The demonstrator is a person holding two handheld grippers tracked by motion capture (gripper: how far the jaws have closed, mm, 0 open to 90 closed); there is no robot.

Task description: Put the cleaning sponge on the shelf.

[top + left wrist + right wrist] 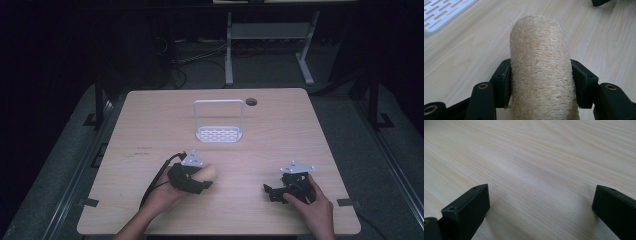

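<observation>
A pale, fibrous loofah roll lies lengthwise between the black jaws of my left gripper, and both pads press on its sides. From above, the loofah pokes out to the right of the left gripper, low over the front left of the wooden table. My right gripper rests at the front right with its jaws wide apart. Between the right gripper jaws there is bare wood.
A white rack with a slotted base and a tall loop handle stands at the table's middle back; its slotted base shows at the top left of the left gripper view. A round cable hole sits near the far edge.
</observation>
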